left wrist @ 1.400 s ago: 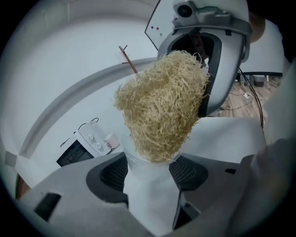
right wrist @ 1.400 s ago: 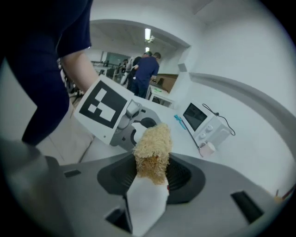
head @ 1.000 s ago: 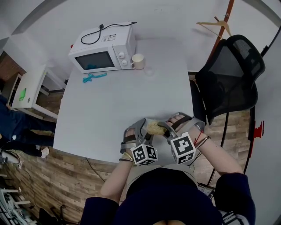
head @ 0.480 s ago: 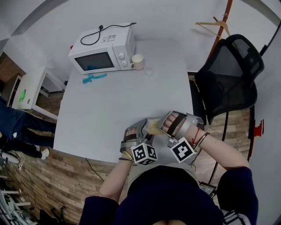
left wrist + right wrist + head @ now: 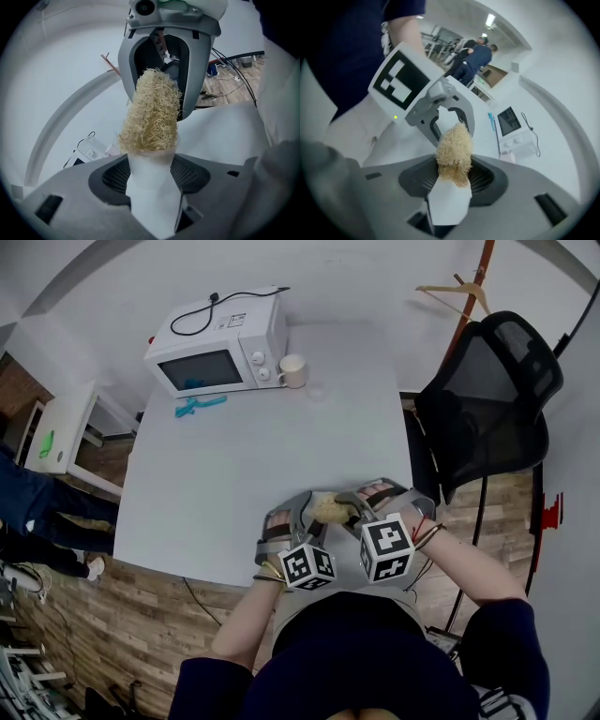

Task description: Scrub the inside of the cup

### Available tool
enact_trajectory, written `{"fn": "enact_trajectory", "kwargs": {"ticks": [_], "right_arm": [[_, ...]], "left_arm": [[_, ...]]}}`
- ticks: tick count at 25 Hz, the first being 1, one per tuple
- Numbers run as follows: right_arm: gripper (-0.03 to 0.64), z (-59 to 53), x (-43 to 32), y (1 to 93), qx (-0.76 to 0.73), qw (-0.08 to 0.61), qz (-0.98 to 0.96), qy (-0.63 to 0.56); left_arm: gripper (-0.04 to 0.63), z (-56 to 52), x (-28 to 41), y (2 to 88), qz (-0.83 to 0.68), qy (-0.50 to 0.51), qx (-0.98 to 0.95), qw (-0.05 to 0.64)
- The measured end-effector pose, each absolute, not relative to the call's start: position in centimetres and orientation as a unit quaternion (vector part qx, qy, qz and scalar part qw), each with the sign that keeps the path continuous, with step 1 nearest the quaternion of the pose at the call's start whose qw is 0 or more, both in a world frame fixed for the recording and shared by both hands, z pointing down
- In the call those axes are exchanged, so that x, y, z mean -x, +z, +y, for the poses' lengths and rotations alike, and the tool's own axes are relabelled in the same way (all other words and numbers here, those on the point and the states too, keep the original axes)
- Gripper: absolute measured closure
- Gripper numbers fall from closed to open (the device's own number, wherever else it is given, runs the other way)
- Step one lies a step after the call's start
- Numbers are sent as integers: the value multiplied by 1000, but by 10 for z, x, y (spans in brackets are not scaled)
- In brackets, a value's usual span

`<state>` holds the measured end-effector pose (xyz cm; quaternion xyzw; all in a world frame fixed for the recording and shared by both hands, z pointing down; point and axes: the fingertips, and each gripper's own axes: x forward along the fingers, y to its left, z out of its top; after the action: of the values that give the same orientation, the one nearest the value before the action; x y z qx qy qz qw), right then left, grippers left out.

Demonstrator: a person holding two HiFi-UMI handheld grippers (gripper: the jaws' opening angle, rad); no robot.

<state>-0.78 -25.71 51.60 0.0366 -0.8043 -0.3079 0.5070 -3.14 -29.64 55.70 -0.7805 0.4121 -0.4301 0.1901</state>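
A white cup (image 5: 151, 180) sits between the jaws of my left gripper (image 5: 298, 517), gripped by its sides, mouth pointing away from the camera. A straw-coloured loofah scrubber (image 5: 152, 117) fills the cup's mouth and sticks out of it. My right gripper (image 5: 359, 503) faces the left one at the table's near edge and is shut on the outer end of the loofah (image 5: 453, 154). In the head view the loofah (image 5: 330, 510) shows between the two grippers; the cup is mostly hidden there.
A white microwave (image 5: 217, 351) stands at the far left of the grey table (image 5: 244, 465), with a cream mug (image 5: 293, 371) beside it and a teal tool (image 5: 202, 406) in front. A black office chair (image 5: 497, 409) stands right of the table.
The right gripper has rolled about the loofah, its marker cube tipping away and then back up. The left gripper and the cup have stayed where they were.
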Motion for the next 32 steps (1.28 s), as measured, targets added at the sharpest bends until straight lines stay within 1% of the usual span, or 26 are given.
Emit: {"fn": "enact_trajectory", "kwargs": {"ticks": [5, 10, 15, 18, 20, 21, 23, 28, 32], "right_arm": [[440, -258, 11, 509, -81, 460, -882, -62], [440, -265, 7, 510, -130, 375, -894, 209], [440, -267, 3, 509, -151, 283, -840, 436], [440, -267, 3, 508, -145, 205, -771, 586], [440, -267, 1, 509, -136, 157, -723, 659], [440, -267, 1, 510, -135, 147, -712, 673], [440, -265, 1, 511, -138, 161, -727, 653], [440, -262, 6, 511, -140, 248, -798, 532], [440, -260, 5, 515, -141, 344, -846, 381]], "left_arm": [[321, -296, 34, 555, 419, -427, 778, 192], [321, -296, 34, 552, 423, -425, 774, 202], [321, -296, 32, 549, 423, -422, 772, 216], [321, -297, 31, 548, 422, -424, 767, 229], [321, -297, 30, 547, 421, -427, 765, 236], [321, -296, 30, 548, 419, -429, 764, 238], [321, -295, 29, 549, 416, -433, 764, 237], [321, -297, 31, 551, 419, -433, 763, 235], [321, -296, 31, 553, 417, -435, 764, 232]]}}
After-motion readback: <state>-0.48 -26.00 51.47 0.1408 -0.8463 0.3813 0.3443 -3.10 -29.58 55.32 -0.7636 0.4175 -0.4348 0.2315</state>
